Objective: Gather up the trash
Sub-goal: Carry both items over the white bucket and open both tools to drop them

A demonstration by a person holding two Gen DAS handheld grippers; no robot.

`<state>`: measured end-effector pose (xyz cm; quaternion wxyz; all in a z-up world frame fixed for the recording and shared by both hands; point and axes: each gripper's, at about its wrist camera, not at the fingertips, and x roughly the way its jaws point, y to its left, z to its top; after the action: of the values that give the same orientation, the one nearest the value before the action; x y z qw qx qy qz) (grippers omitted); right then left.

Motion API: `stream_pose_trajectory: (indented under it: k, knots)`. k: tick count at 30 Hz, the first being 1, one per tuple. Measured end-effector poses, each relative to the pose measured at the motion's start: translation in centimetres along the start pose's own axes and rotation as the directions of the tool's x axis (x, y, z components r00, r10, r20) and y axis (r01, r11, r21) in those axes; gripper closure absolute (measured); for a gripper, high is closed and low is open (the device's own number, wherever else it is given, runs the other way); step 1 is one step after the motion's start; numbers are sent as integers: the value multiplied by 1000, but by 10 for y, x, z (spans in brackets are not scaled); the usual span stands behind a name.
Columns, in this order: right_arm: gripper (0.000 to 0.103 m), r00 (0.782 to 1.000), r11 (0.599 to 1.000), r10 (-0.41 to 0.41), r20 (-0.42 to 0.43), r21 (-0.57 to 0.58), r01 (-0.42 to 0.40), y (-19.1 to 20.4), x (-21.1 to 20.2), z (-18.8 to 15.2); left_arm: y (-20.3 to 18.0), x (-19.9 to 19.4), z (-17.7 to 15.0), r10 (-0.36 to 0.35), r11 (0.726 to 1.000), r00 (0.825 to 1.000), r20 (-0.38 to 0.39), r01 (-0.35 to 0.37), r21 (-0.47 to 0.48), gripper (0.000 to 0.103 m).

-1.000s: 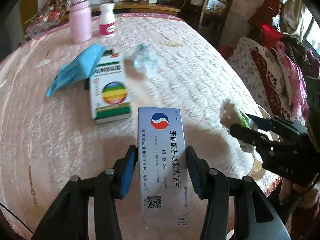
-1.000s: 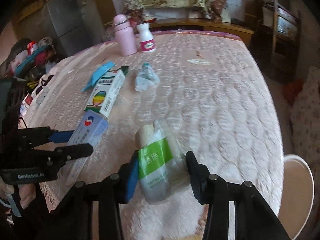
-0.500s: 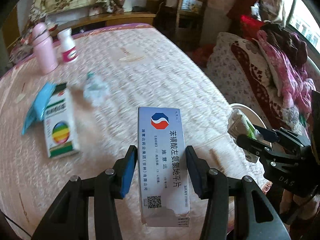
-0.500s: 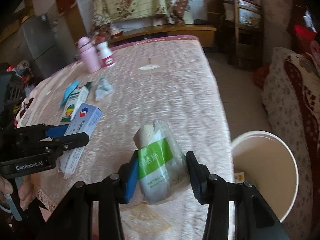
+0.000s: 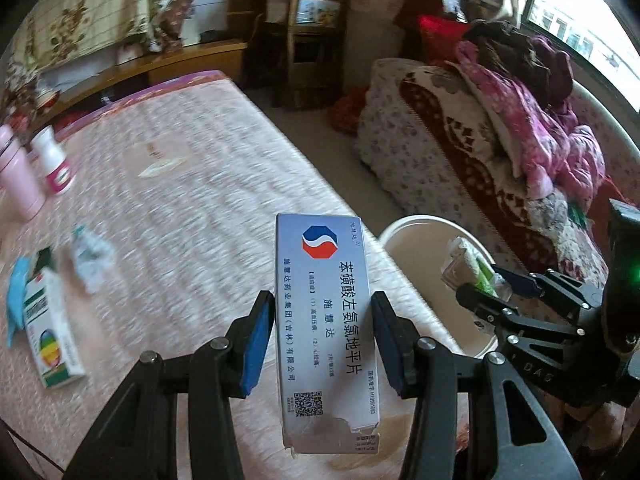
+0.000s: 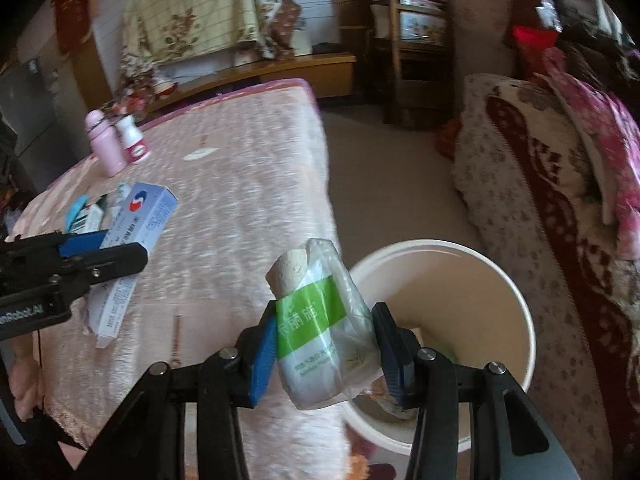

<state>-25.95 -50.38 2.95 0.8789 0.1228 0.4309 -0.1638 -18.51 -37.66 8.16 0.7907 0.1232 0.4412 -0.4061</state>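
Observation:
My left gripper [image 5: 322, 344] is shut on a silver-blue medicine box [image 5: 326, 320] with a red and blue logo, held above the bed's right edge; the box also shows in the right wrist view [image 6: 132, 248]. My right gripper [image 6: 326, 354] is shut on a tissue pack in clear plastic with a green label [image 6: 320, 320], held at the near rim of a white bin [image 6: 516, 312]. The pack [image 5: 468, 268] and right gripper [image 5: 480, 288] show over the bin [image 5: 412, 236] in the left wrist view.
On the pink bedspread [image 5: 180, 208] lie a green-striped medicine box [image 5: 50, 332], a blue packet [image 5: 16, 292] and a crumpled clear wrapper [image 5: 90, 264]. A pink bottle [image 6: 102, 144] and white bottle [image 6: 132, 140] stand at the far side. A sofa with piled clothes [image 5: 520, 128] is right.
Both grippers have swung right, away from the bed's middle toward the white bin, each still holding its item. The bin has come into full view under the right gripper.

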Motion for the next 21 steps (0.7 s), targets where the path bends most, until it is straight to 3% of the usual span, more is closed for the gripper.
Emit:
stream_pose_trajectory:
  k: [11,21]
  knots:
    - [54,997,994,-79,-9,77,79,-46,-3,-9,-46,26,19,-77,995,997,-16,78,59,52]
    - [53,993,984,-118,-27,134,121,-72,0,-19,-65,49,23,-115,992,992,-52,118,48,52]
